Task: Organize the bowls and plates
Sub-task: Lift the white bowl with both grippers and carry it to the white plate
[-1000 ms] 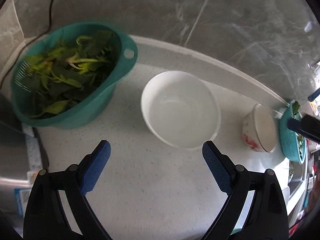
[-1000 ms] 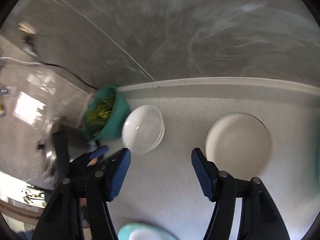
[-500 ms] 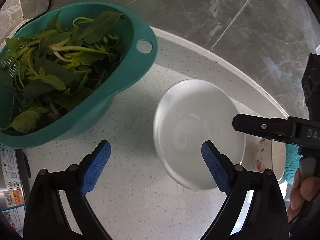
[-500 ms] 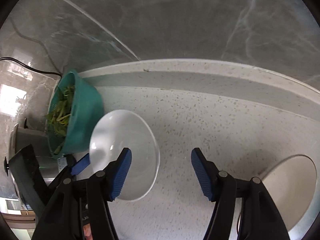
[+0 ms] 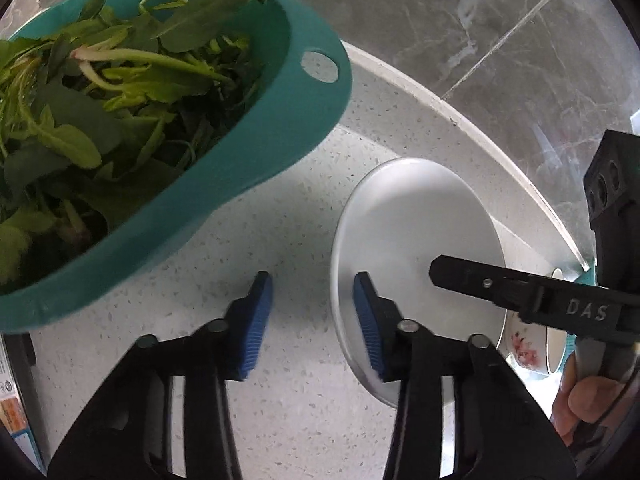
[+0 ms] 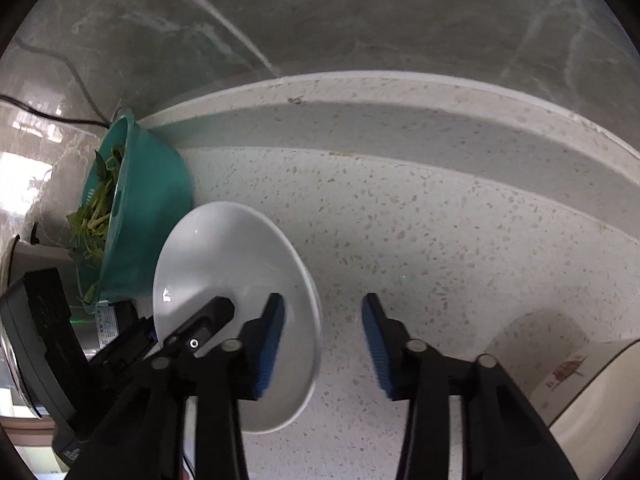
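Observation:
A plain white bowl [image 5: 416,232] sits on the speckled counter; it also shows in the right wrist view [image 6: 224,264]. My left gripper [image 5: 312,320] straddles its near left rim, one blue pad inside the bowl and one outside, jaws partly closed with a gap. My right gripper [image 6: 323,344] straddles the opposite rim, left pad inside the bowl, right pad over the counter, jaws partly closed with a gap. The right gripper's black finger [image 5: 520,292] reaches over the bowl in the left wrist view. A small white bowl with red flowers [image 5: 524,352] stands just behind; it also shows at the right [image 6: 580,400].
A teal colander of green leaves [image 5: 168,128] stands close left of the white bowl, also visible in the right wrist view [image 6: 132,216]. A raised counter ledge [image 6: 400,120] and grey marble wall run behind. A metal appliance [image 6: 24,320] sits at far left.
Both grippers have moved in onto the white bowl's rim from opposite sides and narrowed their jaws from wide open to a small gap. The bowl now looms larger in both views.

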